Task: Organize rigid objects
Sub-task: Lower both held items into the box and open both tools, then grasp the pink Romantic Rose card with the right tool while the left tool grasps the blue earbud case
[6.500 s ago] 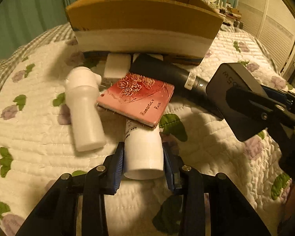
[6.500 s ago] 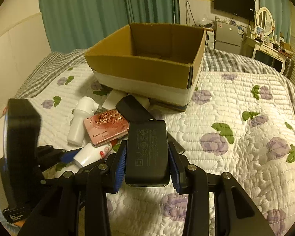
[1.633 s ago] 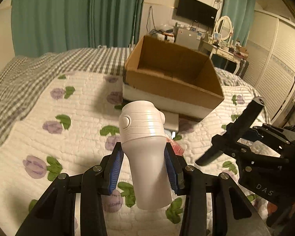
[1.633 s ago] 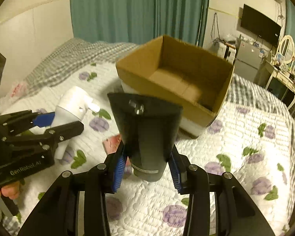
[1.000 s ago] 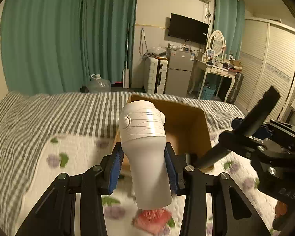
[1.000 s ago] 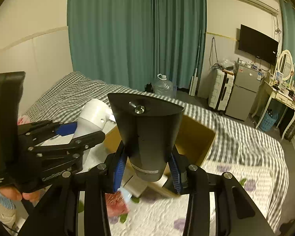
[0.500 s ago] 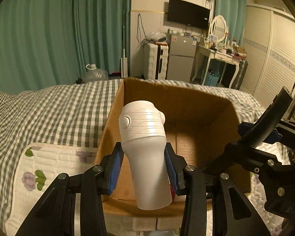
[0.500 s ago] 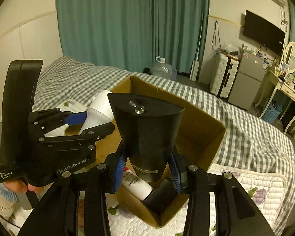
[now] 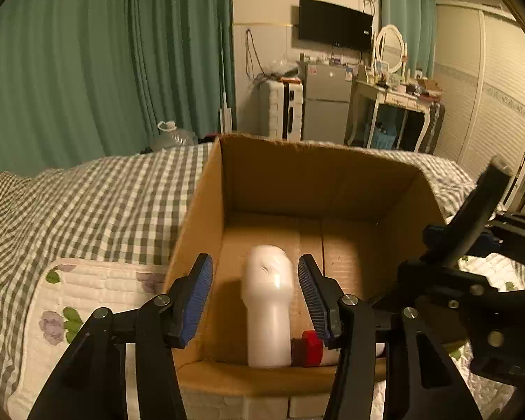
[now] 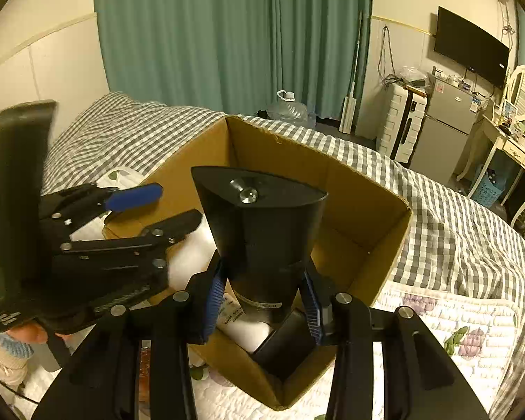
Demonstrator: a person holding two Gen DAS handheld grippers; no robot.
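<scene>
An open cardboard box [image 9: 332,175] stands on the bed. My left gripper [image 9: 255,297] is open above its near edge. The white bottle [image 9: 267,311] lies on the box floor between and below the fingers, beside a white tube with a red cap [image 9: 309,343]. My right gripper [image 10: 262,297] is shut on a black cone-shaped object [image 10: 262,231] and holds it upright above the box [image 10: 367,210]. The left gripper [image 10: 136,210] shows at the left of the right wrist view. A white tube [image 10: 241,325] and a black item [image 10: 283,343] lie in the box below.
The box sits on a white floral quilt [image 9: 87,290] over a grey checked blanket [image 9: 87,203]. Green curtains [image 10: 227,35], a small fridge [image 9: 327,101], a suitcase and a dressing table stand beyond the bed.
My left gripper has opened and the white bottle has dropped onto the box floor. My right gripper has stayed shut on the black object above the box.
</scene>
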